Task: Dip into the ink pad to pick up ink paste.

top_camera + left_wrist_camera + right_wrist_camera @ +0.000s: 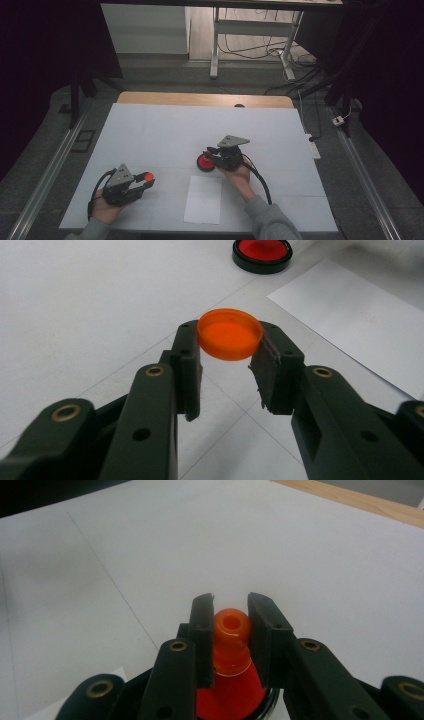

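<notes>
A small round orange cap (230, 334) is pinched by its rim in my left gripper (231, 340), which is shut on it just above the table. The high view shows that left gripper (146, 181) at the front left with the orange cap (148, 176) at its tips. A red cone (231, 645) with a holed tip and a black base stands at mid-table. My right gripper (231, 607) is shut on its narrow top. From above, the right gripper (211, 156) points left at the red cone (204, 163). The cone's base (262, 252) lies beyond the cap.
A white sheet of paper (203, 199) lies near the front edge between the two hands, also seen as the sheet (360, 315) to the cap's right. The table (165, 125) is covered in white, with a wooden strip (200, 99) at its far edge. Desk legs and cables are beyond.
</notes>
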Available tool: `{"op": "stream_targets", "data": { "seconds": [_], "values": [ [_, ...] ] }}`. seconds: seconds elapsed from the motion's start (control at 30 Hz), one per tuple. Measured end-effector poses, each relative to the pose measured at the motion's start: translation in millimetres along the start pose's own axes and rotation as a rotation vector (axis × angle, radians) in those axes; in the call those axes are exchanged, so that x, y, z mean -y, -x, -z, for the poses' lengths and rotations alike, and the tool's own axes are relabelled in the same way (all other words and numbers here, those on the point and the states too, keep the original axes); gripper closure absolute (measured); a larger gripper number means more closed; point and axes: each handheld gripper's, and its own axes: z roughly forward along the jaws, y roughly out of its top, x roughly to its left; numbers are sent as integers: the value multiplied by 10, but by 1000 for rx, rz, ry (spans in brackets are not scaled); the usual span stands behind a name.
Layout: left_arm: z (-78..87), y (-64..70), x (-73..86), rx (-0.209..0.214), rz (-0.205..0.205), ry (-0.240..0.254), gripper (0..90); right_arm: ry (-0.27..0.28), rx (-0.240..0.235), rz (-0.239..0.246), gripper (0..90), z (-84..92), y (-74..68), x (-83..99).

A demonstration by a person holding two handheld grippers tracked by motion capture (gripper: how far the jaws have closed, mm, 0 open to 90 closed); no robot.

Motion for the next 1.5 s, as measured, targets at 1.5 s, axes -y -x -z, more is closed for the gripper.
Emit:
{"op": "stream_targets", "data": {
  "seconds": [1.5],
  "values": [
    [5, 5, 10, -3, -4, -3, 645, -32, 30, 44, 730, -56, -60, 116]
  ]
}}
